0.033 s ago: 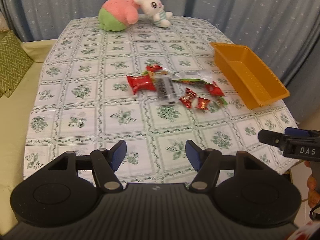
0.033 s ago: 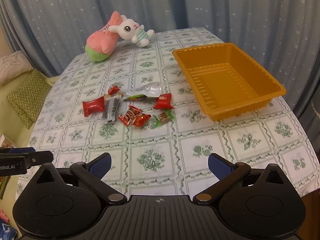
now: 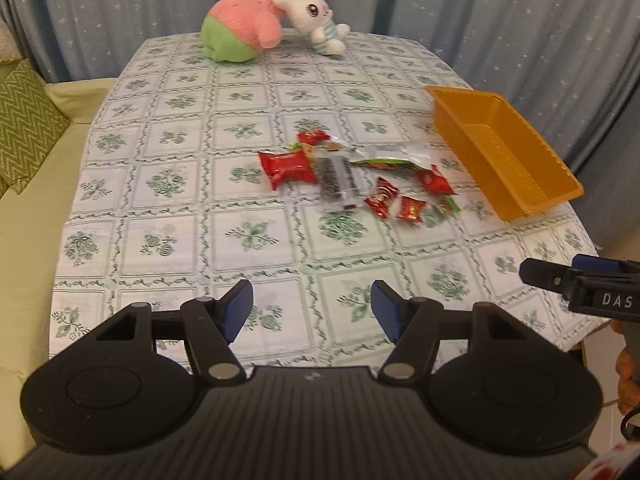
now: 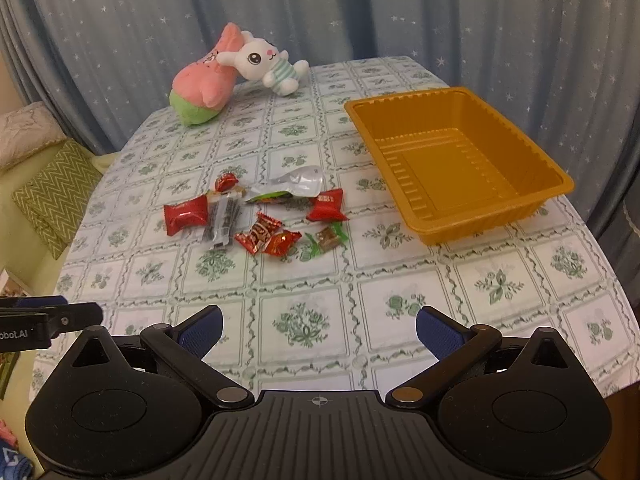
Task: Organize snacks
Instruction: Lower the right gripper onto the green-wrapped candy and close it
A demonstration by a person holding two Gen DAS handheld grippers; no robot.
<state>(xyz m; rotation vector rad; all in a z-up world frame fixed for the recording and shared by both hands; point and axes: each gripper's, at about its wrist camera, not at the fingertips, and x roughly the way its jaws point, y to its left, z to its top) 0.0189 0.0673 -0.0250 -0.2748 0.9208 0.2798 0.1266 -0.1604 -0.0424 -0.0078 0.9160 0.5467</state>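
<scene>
On the tabletop (image 4: 500, 280), the snacks (image 4: 256, 220) lie scattered just left of the empty orange tray (image 4: 460, 160), apart from it. Left of the tray, the left claw (image 3: 312, 310) hovers above the near edge, fingers apart, holding nothing. The right claw (image 4: 318, 332) hovers nearer the tray, fingers wide apart, empty.

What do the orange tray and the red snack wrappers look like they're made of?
Orange tray: apparently thin moulded plastic, semi-glossy, with ribbed walls and a stepped floor. Red snack wrappers: probably plastic or foil film, shiny, creased, with crimped ends and bright highlights.
</scene>
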